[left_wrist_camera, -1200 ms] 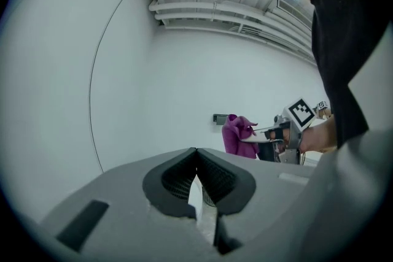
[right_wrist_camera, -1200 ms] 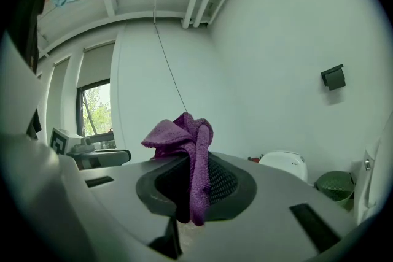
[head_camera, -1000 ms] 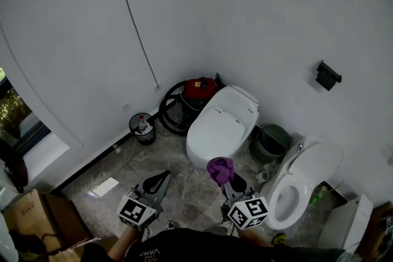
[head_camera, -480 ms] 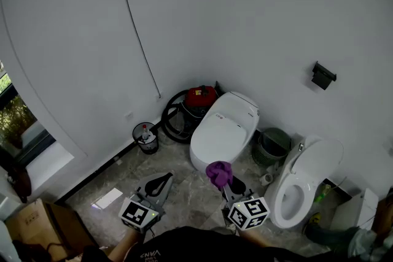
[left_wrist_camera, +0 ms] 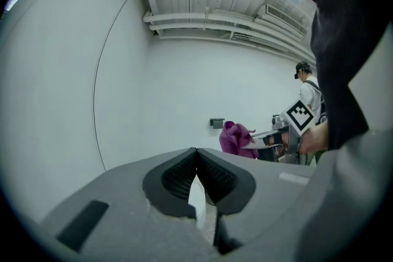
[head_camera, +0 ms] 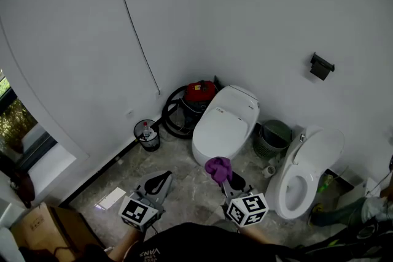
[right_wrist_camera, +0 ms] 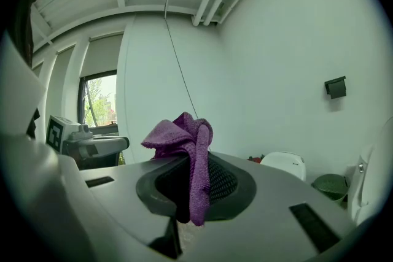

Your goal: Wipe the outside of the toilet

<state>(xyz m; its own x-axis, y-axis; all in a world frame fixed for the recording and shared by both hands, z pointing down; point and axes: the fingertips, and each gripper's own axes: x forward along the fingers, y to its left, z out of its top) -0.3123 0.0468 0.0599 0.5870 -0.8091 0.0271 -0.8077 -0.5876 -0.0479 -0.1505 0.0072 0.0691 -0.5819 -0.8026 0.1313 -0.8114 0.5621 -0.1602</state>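
The left gripper (left_wrist_camera: 196, 153) has its jaws closed tip to tip with nothing between them. The right gripper (right_wrist_camera: 195, 164) is clamped on a crumpled purple microfibre cloth (right_wrist_camera: 184, 132), which bunches above the jaws and hangs down between the pads.

The white ceramic toilet with closed lid (head_camera: 224, 126) stands on the grey marbled floor (head_camera: 184, 190) against the white wall, ahead of the right gripper and apart from the cloth. To its right stand a round green bin (head_camera: 274, 137) and a second white toilet with raised lid (head_camera: 306, 176). A red vacuum cleaner with black hose (head_camera: 198, 94) sits behind it to the left, and a small black wire bin (head_camera: 147, 135) stands further left
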